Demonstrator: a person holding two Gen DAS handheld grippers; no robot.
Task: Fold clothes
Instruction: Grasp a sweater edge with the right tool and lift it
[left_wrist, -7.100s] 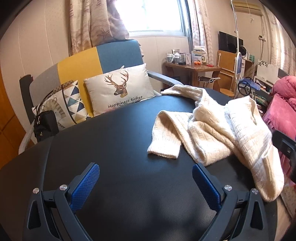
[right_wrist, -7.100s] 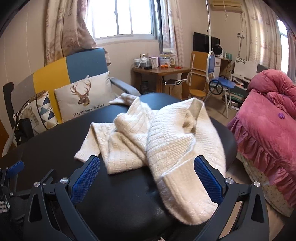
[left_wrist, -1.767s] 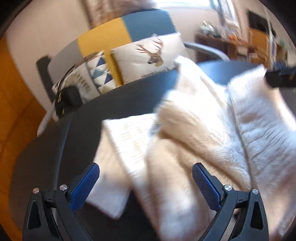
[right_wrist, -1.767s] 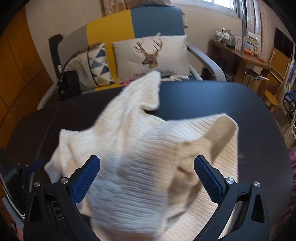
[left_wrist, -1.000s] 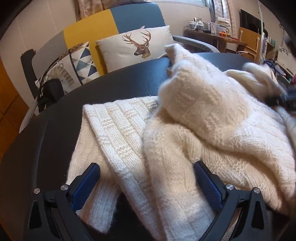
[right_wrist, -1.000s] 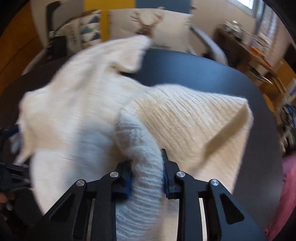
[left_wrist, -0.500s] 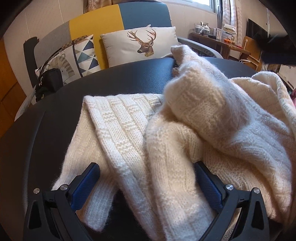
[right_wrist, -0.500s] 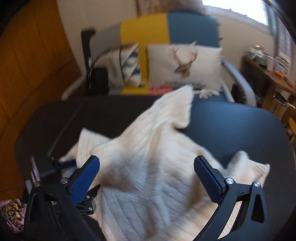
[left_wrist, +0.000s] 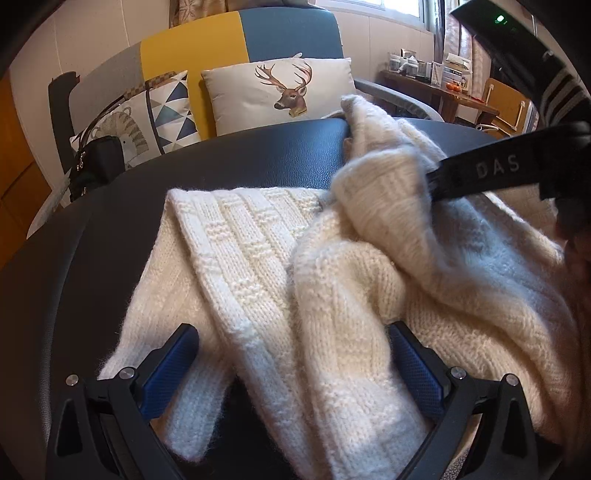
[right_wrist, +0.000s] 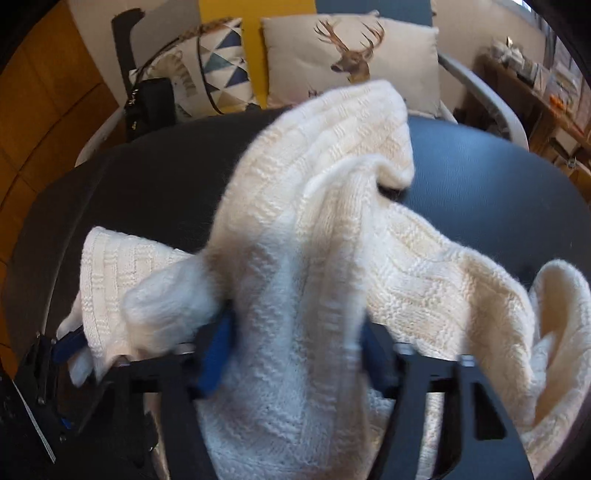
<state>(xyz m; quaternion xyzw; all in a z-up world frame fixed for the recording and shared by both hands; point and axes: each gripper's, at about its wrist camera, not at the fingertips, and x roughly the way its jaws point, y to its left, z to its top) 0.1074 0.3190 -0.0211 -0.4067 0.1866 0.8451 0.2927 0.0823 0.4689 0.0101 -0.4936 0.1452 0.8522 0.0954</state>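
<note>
A cream knitted sweater (left_wrist: 258, 258) lies crumpled on the round black table (left_wrist: 92, 258). My left gripper (left_wrist: 295, 369) stands open low over the near edge, and a sleeve and a fold of the knit lie between its blue pads without being pinched. In the right wrist view my right gripper (right_wrist: 293, 352) has its jaws closing on a raised bunch of the sweater (right_wrist: 314, 206), which fills the gap between the pads. One of its black fingers (left_wrist: 480, 173) pokes into a fold at the right of the left wrist view. The left gripper (right_wrist: 62, 343) shows at the lower left.
Behind the table stands a yellow, blue and grey armchair with a deer pillow (left_wrist: 280, 92), a triangle-patterned pillow (left_wrist: 162, 107) and a black bag (left_wrist: 96, 162). A cluttered wooden desk (left_wrist: 443, 92) is at the back right. Bare table (right_wrist: 480, 166) shows beyond the sweater.
Half a second ago the right gripper was wide open above the sweater; now it has dropped in and closed around a bunch of the knit. The left gripper has stayed put and open.
</note>
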